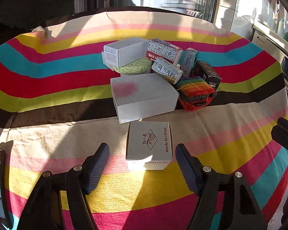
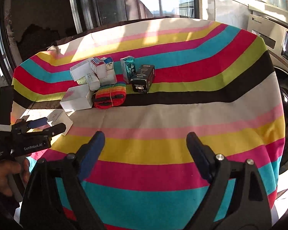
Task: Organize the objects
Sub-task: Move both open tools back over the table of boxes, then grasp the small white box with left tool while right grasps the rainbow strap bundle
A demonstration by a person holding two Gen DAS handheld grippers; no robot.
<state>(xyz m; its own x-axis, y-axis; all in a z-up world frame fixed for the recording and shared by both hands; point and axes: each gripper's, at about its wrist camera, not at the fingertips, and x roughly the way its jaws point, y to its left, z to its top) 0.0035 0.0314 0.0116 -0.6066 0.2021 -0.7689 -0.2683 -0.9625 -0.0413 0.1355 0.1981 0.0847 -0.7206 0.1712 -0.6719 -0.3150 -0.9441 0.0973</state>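
Both tongs spread wide over the striped surface (image 1: 48, 138), holding nothing.
Left wrist view: the left tongs (image 1: 142, 164) straddle a small white music box (image 1: 149, 143), untouched, at lower centre. Right wrist view: the right tongs (image 2: 144, 149) frame bare cloth; that box (image 2: 60, 119) sits half hidden at middle left, the box pile (image 2: 98, 78) above it.

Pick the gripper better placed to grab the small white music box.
Left. The left gripper is open with the small white music box between its fingers; the right gripper has only bare cloth ahead.
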